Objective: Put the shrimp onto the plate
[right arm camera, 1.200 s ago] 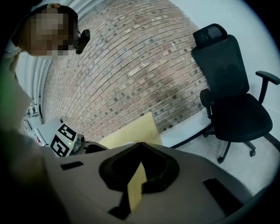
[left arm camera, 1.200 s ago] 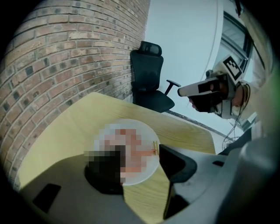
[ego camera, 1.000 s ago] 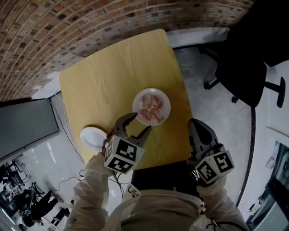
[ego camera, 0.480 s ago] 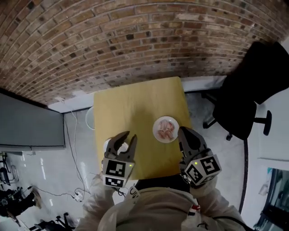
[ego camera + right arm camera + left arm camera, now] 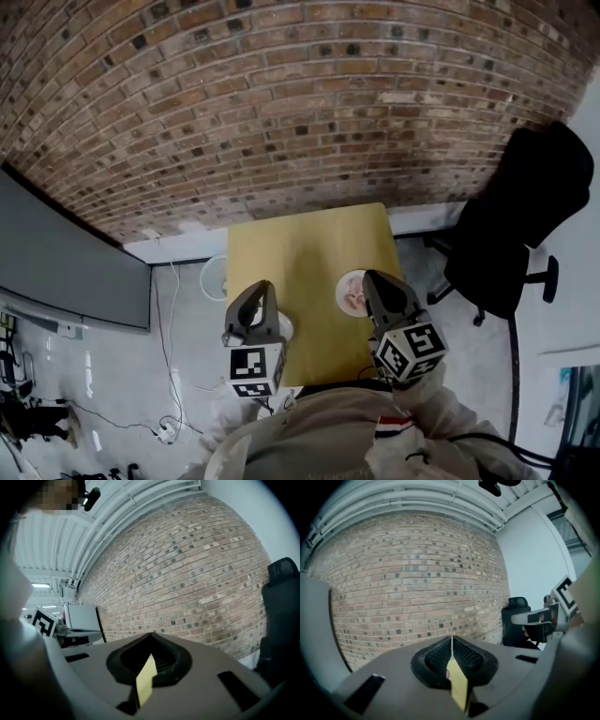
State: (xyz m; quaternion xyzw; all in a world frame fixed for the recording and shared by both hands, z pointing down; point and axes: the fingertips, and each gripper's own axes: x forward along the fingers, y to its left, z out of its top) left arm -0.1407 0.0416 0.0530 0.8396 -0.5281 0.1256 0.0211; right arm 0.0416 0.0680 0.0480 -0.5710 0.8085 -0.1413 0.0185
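Just beside the right claw (image 5: 373, 278), the shrimp (image 5: 357, 299) lie on the plate (image 5: 345, 284), so the job looks done. The right claw is pressed together on nothing. The left claw (image 5: 255, 287) has just been closing, also empty, above the table (image 5: 309, 244).

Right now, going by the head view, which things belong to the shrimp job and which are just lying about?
Job in hand: shrimp; plate under them; white dish; left gripper; right gripper; table.

Lying about: black chair; grey screen; brick wall.
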